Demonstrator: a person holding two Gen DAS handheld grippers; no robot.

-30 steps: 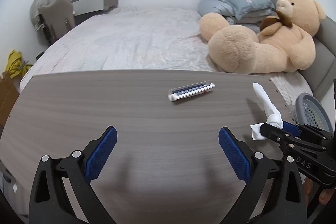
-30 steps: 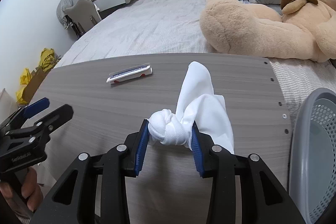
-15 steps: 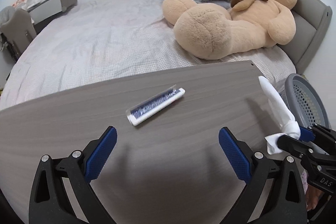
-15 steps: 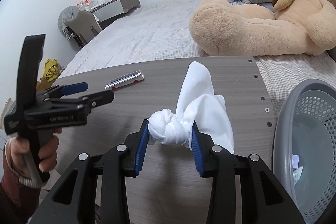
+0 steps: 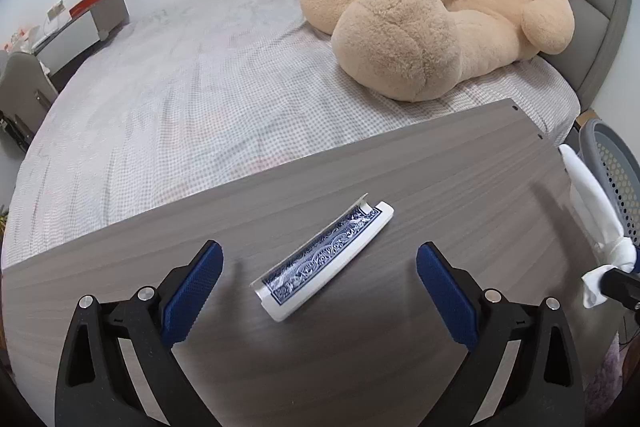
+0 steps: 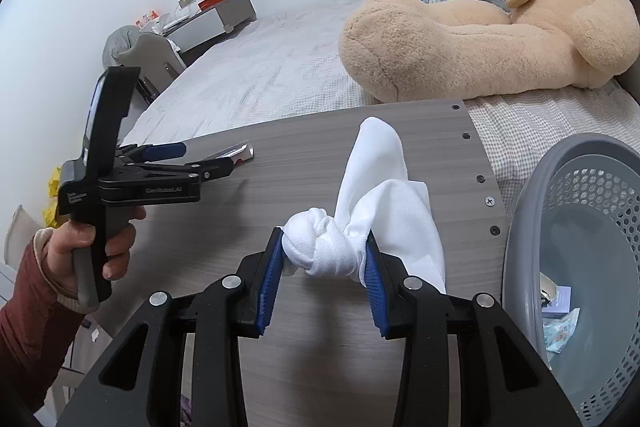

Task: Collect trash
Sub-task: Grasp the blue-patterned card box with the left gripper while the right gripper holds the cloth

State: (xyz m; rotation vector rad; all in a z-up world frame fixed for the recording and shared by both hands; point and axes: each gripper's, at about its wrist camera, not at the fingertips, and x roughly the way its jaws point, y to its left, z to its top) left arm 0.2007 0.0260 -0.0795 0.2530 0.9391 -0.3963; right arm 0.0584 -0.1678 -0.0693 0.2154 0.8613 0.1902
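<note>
The left gripper (image 5: 318, 285) hangs over the desk (image 5: 440, 179) with its 2 fingers spread wide around the card box (image 5: 324, 261) lying flat. Right of it, the right gripper (image 6: 322, 277) pinches the knotted white cloth (image 6: 320, 251) beside the grey basket (image 6: 520, 219).

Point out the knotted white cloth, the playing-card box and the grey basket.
knotted white cloth (image 6: 324, 251), right wrist view, on the knot.
playing-card box (image 5: 324, 259), left wrist view, on its blue patterned face.
grey basket (image 6: 520, 223), right wrist view, on its near rim.
</note>
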